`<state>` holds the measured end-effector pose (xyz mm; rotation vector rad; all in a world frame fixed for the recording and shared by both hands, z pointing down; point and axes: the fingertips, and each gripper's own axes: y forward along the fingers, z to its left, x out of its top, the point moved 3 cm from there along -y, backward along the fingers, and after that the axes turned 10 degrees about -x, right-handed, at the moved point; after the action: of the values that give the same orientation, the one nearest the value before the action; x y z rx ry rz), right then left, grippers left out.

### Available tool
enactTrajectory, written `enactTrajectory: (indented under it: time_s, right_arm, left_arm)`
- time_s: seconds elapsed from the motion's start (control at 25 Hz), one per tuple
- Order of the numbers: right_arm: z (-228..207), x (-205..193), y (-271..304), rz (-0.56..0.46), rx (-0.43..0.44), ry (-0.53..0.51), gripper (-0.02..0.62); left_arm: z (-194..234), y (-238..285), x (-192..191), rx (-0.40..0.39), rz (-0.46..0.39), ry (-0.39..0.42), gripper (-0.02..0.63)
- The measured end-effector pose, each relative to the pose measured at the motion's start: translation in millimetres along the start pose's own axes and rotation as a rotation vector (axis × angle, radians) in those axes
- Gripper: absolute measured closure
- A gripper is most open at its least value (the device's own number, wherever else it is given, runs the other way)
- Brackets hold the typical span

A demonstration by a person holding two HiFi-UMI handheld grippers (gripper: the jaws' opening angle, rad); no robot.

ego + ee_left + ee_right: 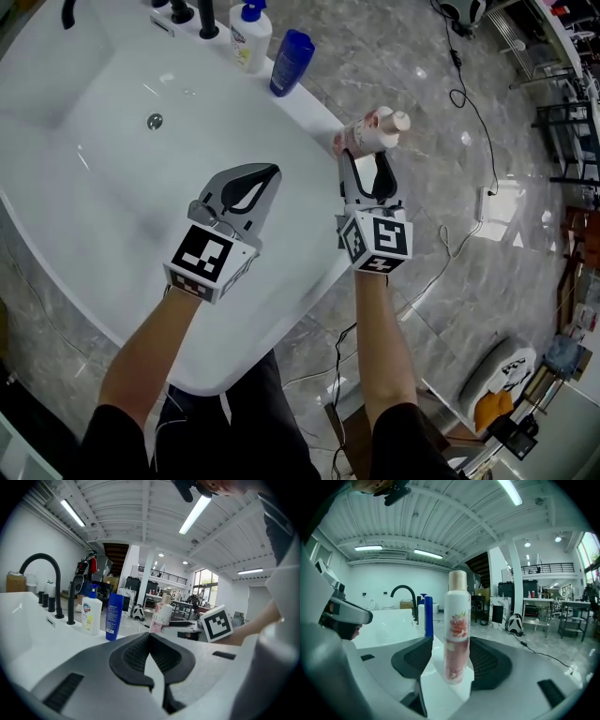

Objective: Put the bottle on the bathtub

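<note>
The right tool (367, 156) is clamped on the pink-and-white bottle (373, 131), which stands between its dark pads in the right gripper view, cap upward (454, 620); in the head view the bottle is held off the surface, right at the outer edge of the white bathtub (94, 159), over the flat rim that serves as a worktop (305, 105); the left tool (270, 173) hovers over the basin with its jaws brought together at the tips and nothing between them, as the left gripper view shows (150, 637); further along the worktop a blue bottle (291, 63) stands upright just beside a white bottle with a blue cap (249, 36), both well apart from the held one; black tap fittings stand beyond them, with a curved black faucet (44, 573) behind; a round drain (155, 121) sits in the basin floor; grey marble floor (394, 56) lies beside the tub, crossed by a dark cable (469, 103).
</note>
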<state>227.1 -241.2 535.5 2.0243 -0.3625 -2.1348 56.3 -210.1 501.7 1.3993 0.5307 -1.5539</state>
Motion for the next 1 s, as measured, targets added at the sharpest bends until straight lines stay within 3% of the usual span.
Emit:
enactTrajectory:
  time_s: [0.2,0.64,1.0]
  right_arm:
    - [4.5,22.4,-49.0,0.005,-0.045,0.053,0.345]
    - [25.0,110.5,-173.4,-0.044,-0.118,0.178,0.345]
    - [76.8,149.6,-264.4,-0.079,-0.08,0.184,0.347]
  left_arm:
    - [-23.1,-28.4,30.3,-0.02,0.013,0.004,0.598]
    - [-99.7,-115.9,98.4,-0.071,-0.002,0.008,0.598]
    - [-145.8,-194.2,122.3,-0.15,-0.012,0.008,0.598]
